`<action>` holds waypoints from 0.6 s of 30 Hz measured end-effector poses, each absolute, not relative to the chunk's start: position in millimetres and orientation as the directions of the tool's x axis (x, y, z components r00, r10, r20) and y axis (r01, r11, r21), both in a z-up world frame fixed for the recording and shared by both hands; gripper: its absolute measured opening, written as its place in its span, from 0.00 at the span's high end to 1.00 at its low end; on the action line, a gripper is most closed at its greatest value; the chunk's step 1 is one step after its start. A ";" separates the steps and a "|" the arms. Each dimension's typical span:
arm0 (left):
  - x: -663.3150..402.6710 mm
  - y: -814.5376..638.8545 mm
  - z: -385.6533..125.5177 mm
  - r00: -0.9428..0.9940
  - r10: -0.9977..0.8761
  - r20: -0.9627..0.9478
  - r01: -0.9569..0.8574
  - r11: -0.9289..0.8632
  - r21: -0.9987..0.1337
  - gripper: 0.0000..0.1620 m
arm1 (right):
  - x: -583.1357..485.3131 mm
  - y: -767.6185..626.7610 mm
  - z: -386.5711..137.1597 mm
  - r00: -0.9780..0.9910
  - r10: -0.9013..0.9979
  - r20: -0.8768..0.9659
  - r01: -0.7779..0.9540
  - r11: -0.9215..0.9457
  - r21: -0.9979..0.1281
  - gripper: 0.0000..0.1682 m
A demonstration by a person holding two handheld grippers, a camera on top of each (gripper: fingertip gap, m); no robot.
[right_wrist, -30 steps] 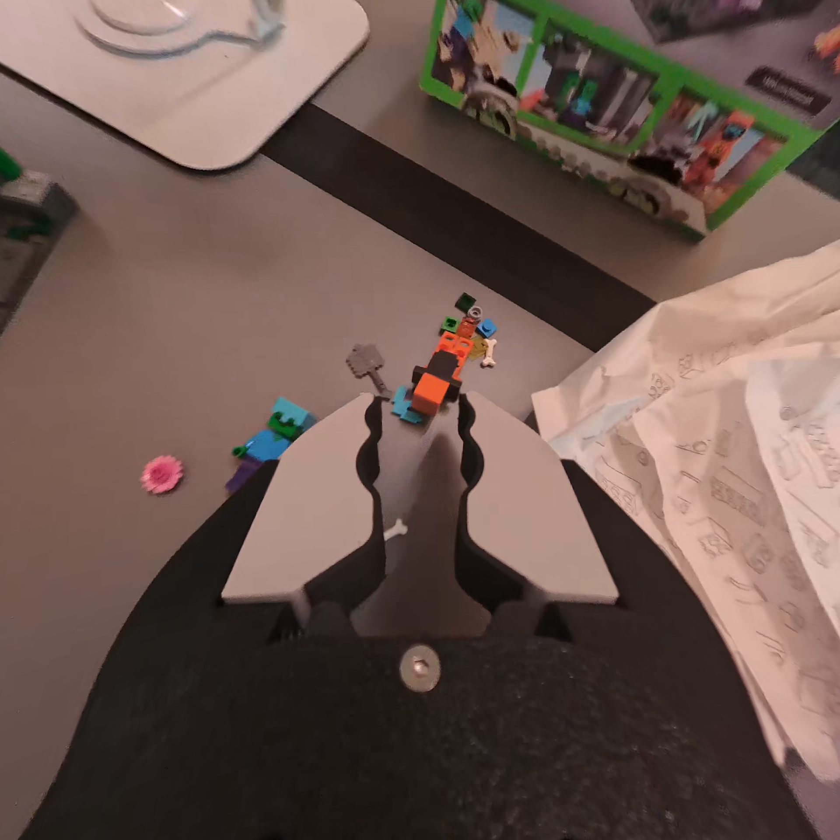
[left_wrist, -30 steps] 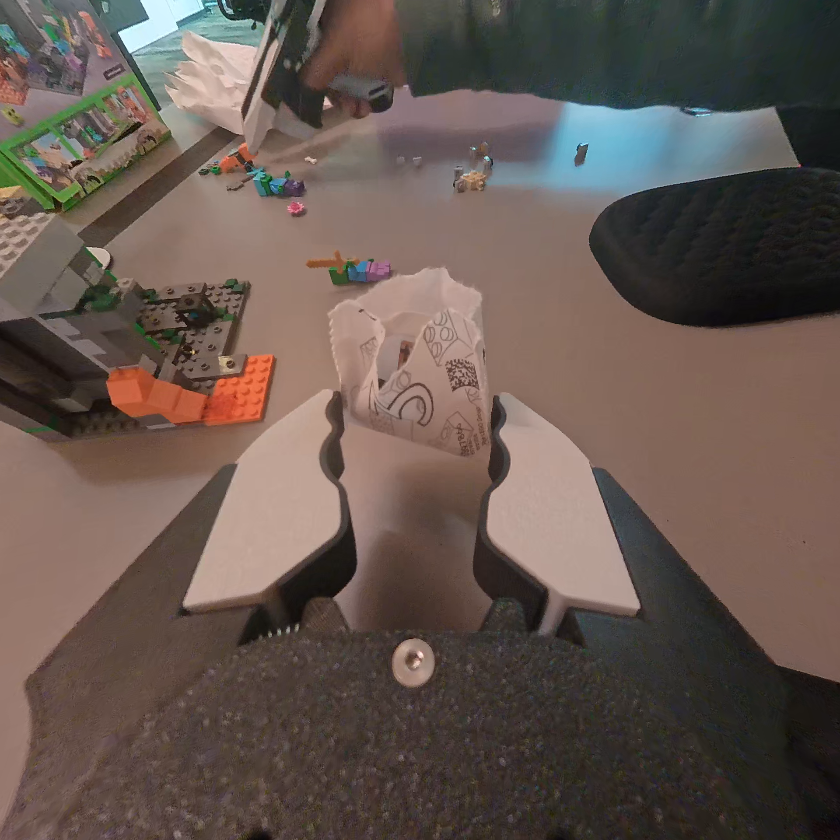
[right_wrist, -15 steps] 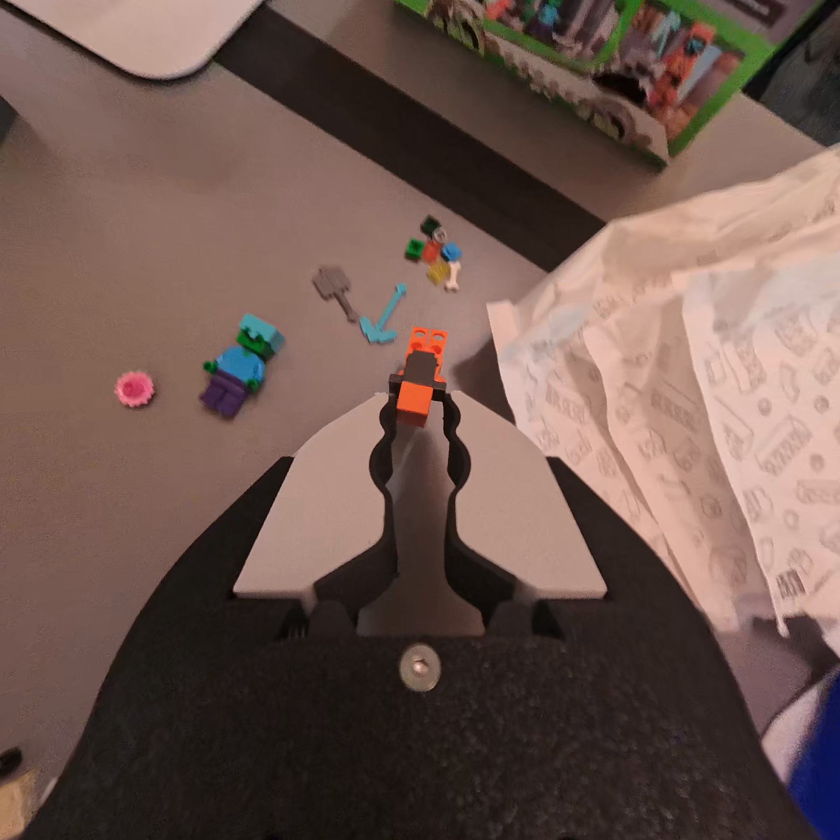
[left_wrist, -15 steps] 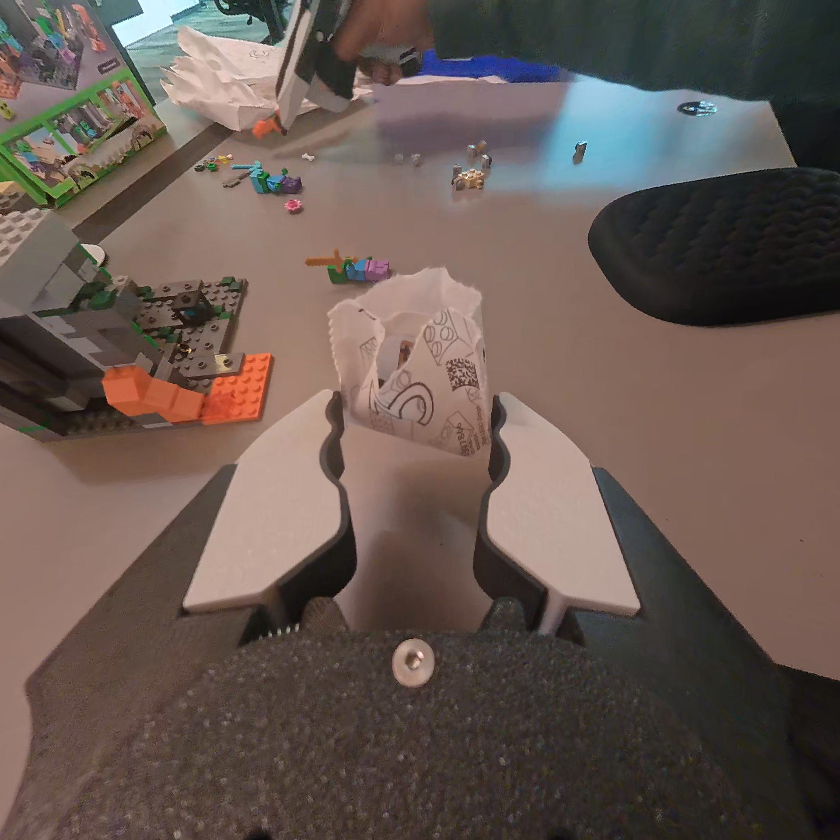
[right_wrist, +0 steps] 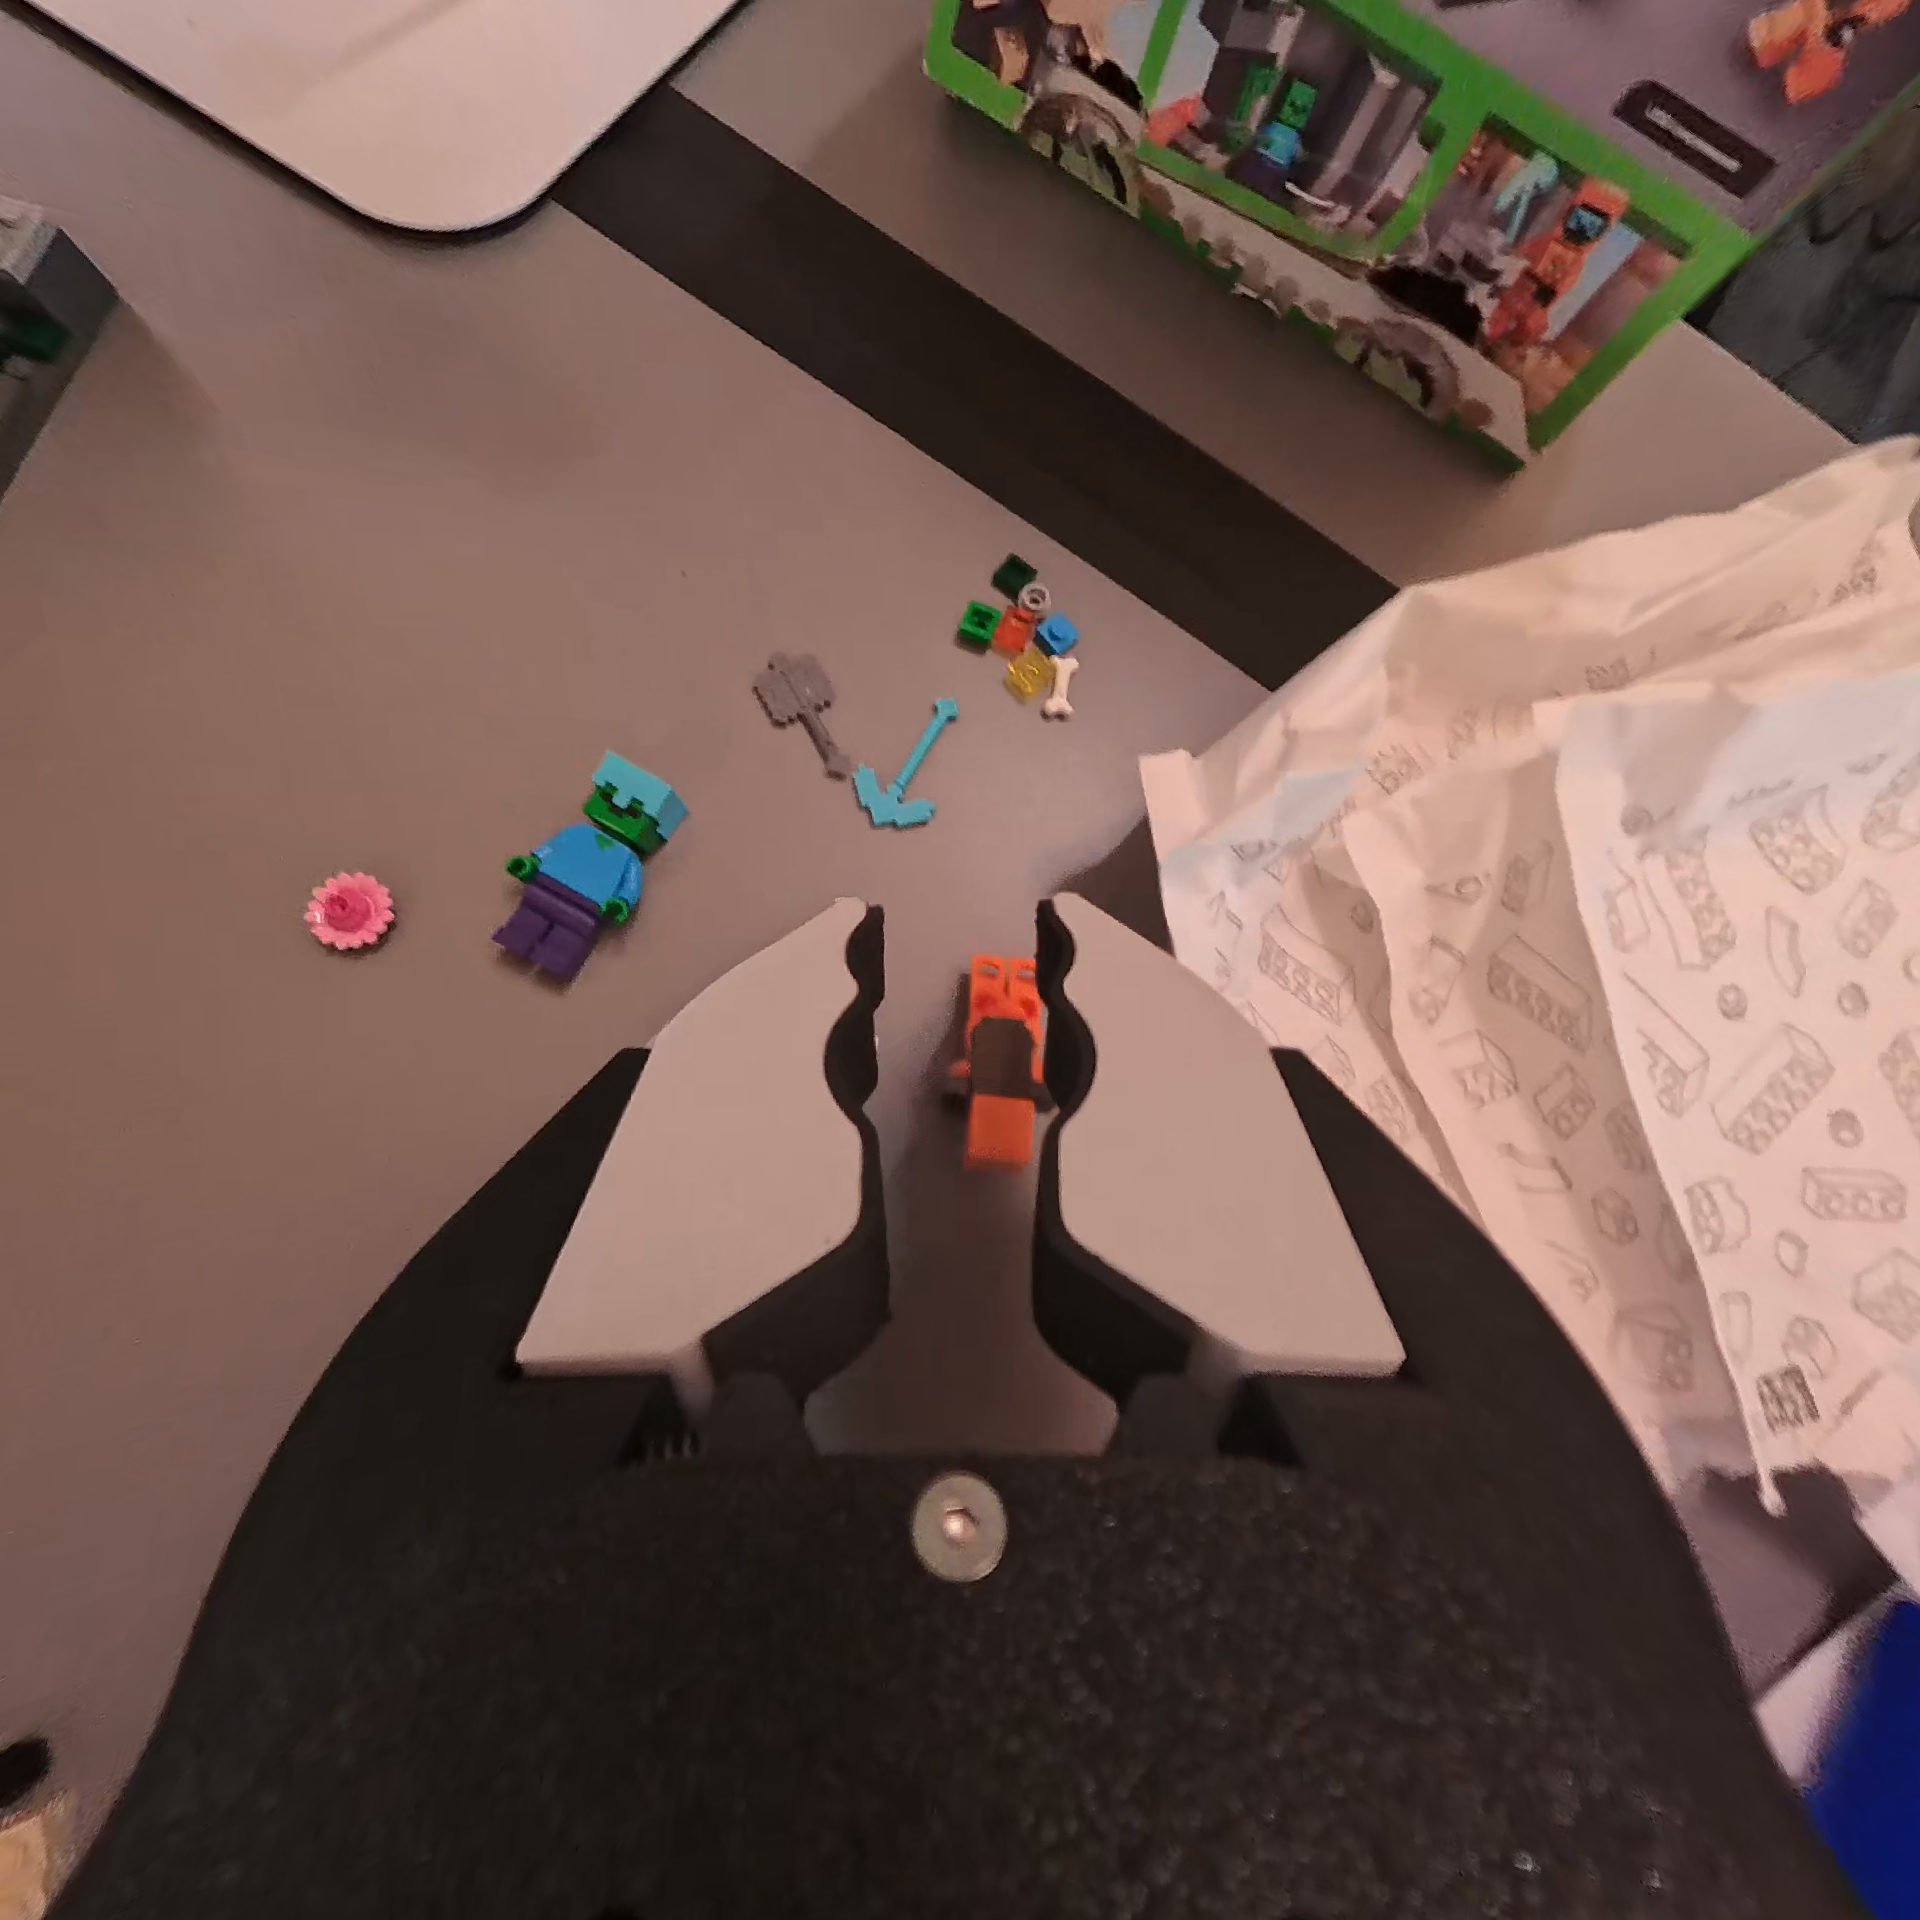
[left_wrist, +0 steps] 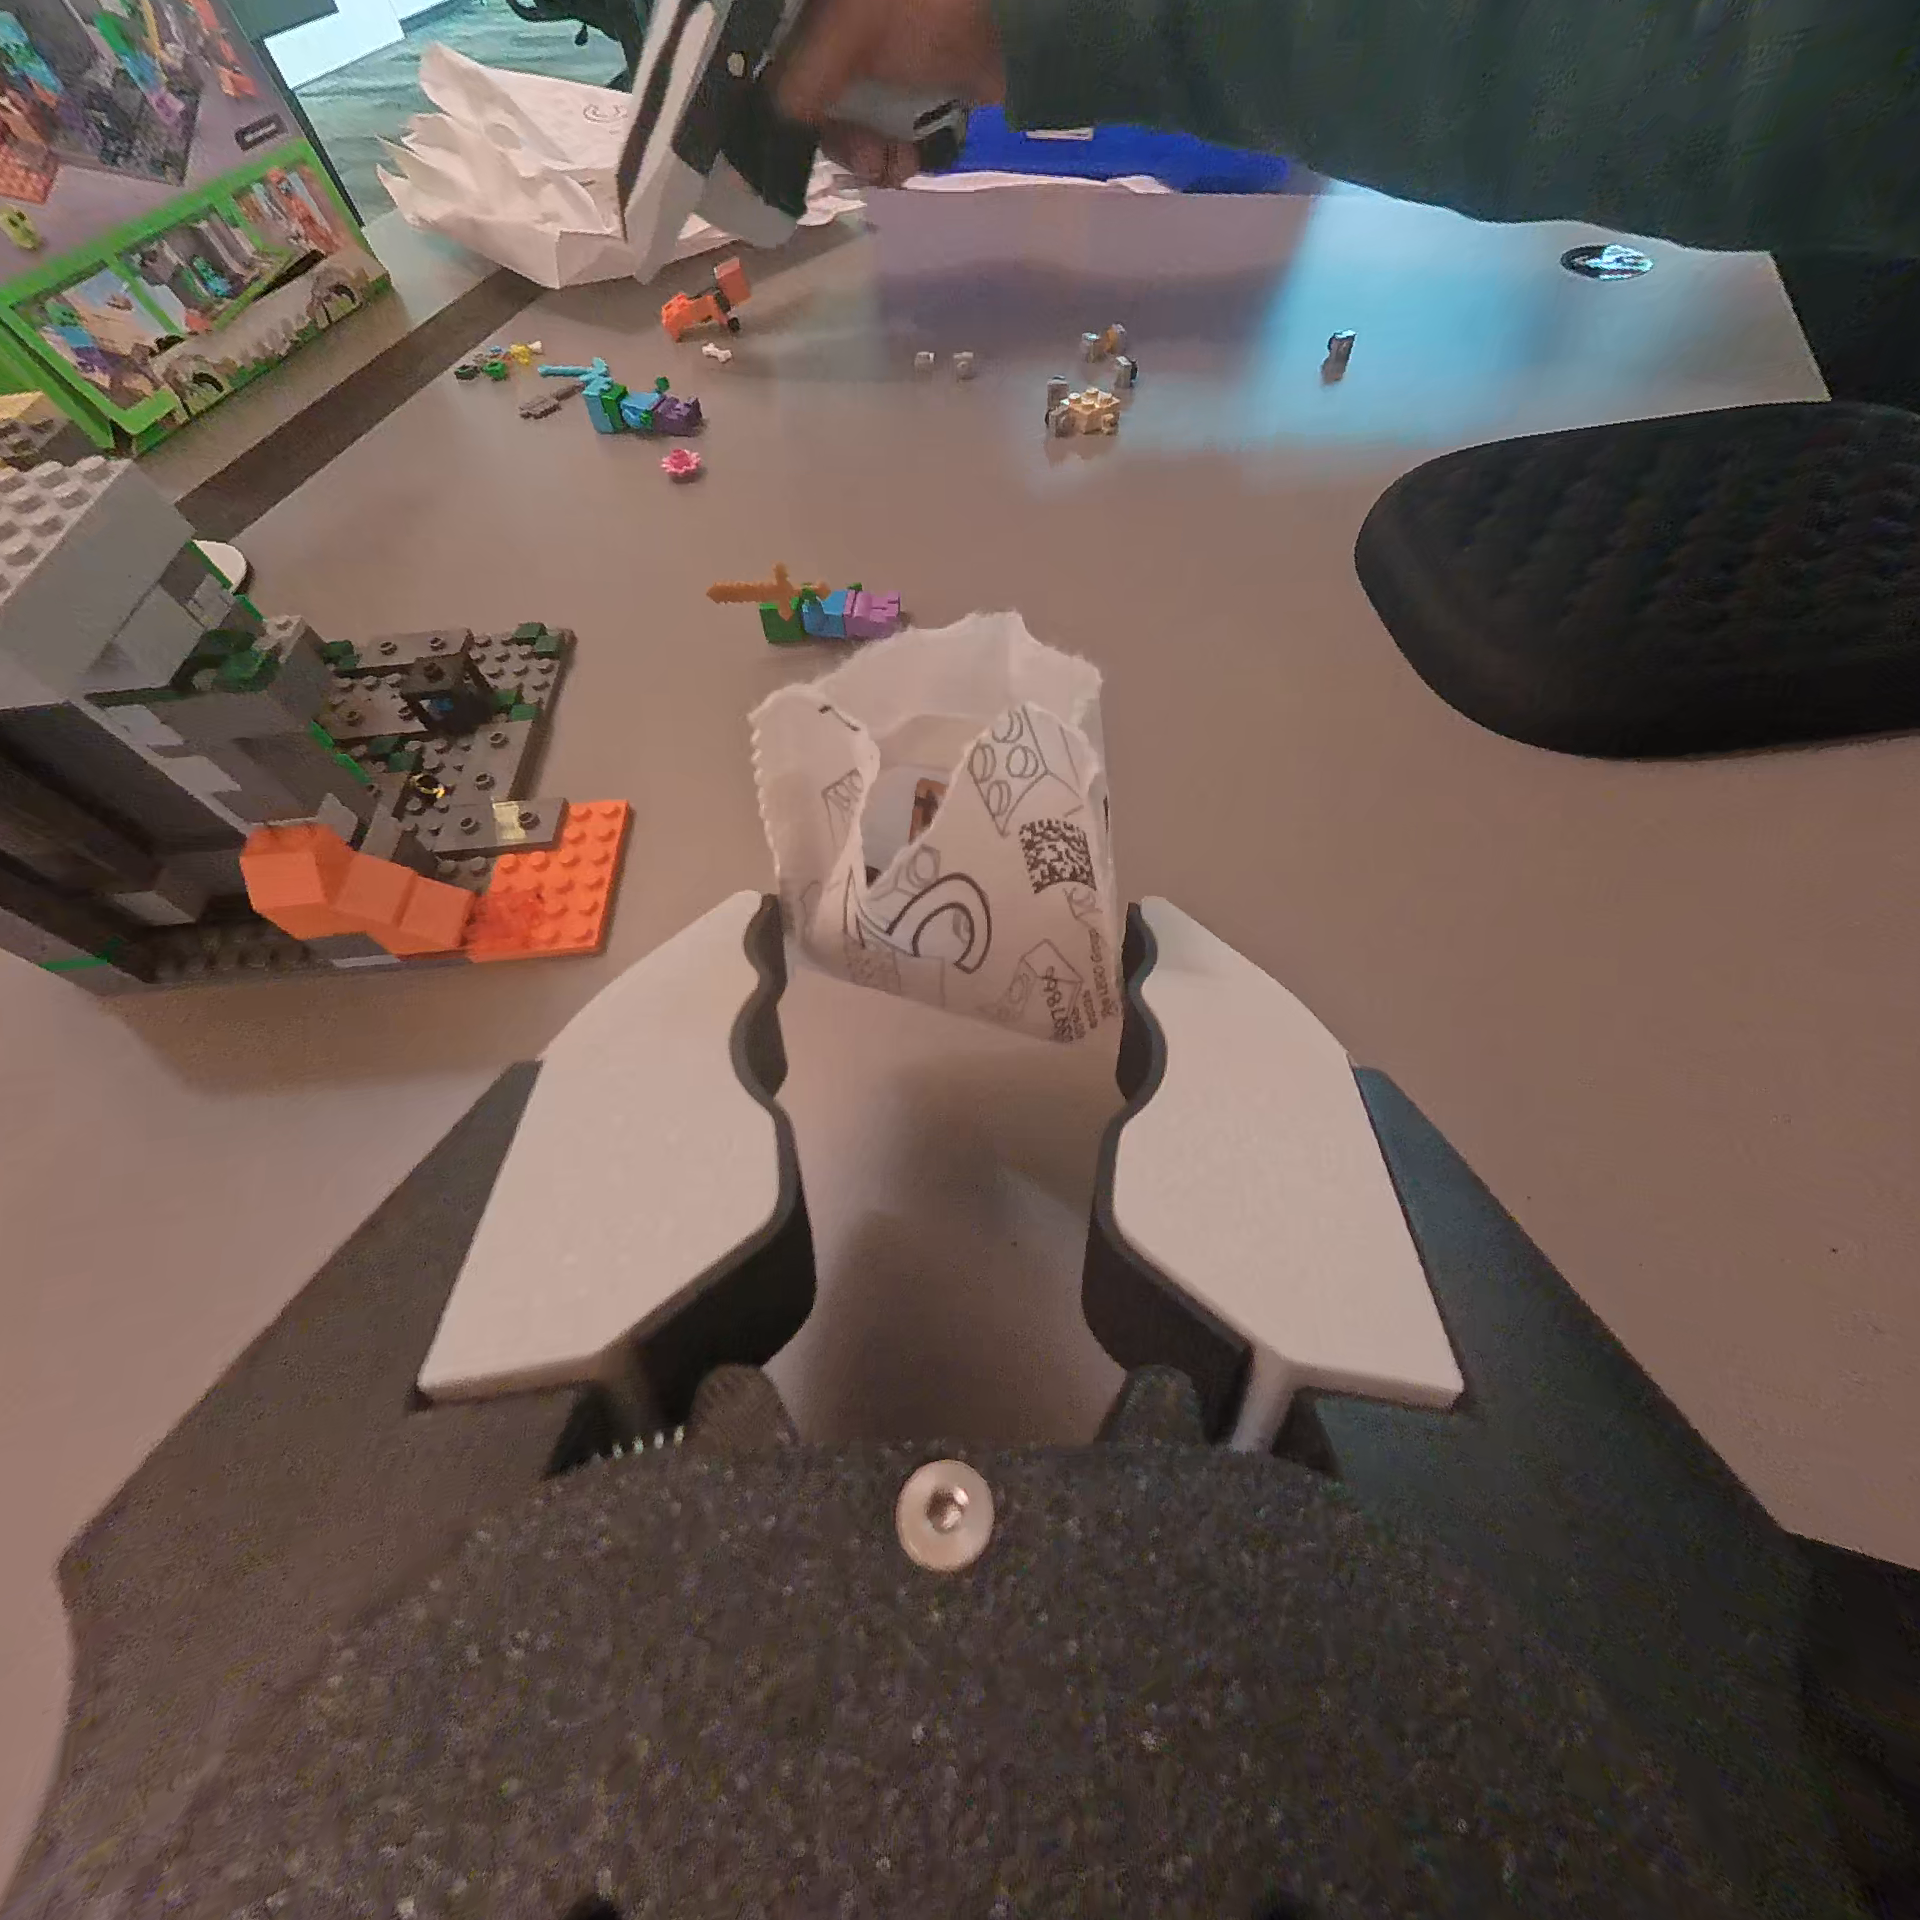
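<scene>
Grey tabletop (left_wrist: 1351, 935) is carrying loose bricks; left gripper (left_wrist: 948, 940) is gaping around a paper bag (left_wrist: 951, 831), right gripper (right_wrist: 958, 925) gaping above an orange figure (right_wrist: 1000, 1060), untouched.

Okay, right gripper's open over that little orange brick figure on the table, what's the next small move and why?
Probably lift the right gripper straight up and clear. Its fingers stand apart, the orange brick figure lies on the grey table between them near the right-hand finger, and the white paper bags crowd that side.

Two matching handheld grippers
Each gripper (left_wrist: 948, 940) (right_wrist: 954, 914) has pale grey fingers, wavy black pads, grainy black body, one silver screw; dark green sleeve (left_wrist: 1455, 94).
</scene>
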State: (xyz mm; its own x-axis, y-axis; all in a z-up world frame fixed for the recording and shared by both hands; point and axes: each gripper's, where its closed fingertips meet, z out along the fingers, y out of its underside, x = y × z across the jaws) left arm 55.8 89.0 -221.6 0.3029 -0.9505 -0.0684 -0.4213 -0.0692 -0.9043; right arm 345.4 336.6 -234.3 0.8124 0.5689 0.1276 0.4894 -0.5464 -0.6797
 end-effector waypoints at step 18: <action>56.6 88.7 -223.5 0.295 -0.954 -0.055 -0.430 -0.082 -0.899 0.62 | 335.1 394.3 -255.6 0.806 0.564 0.182 0.566 -0.641 -0.519 0.86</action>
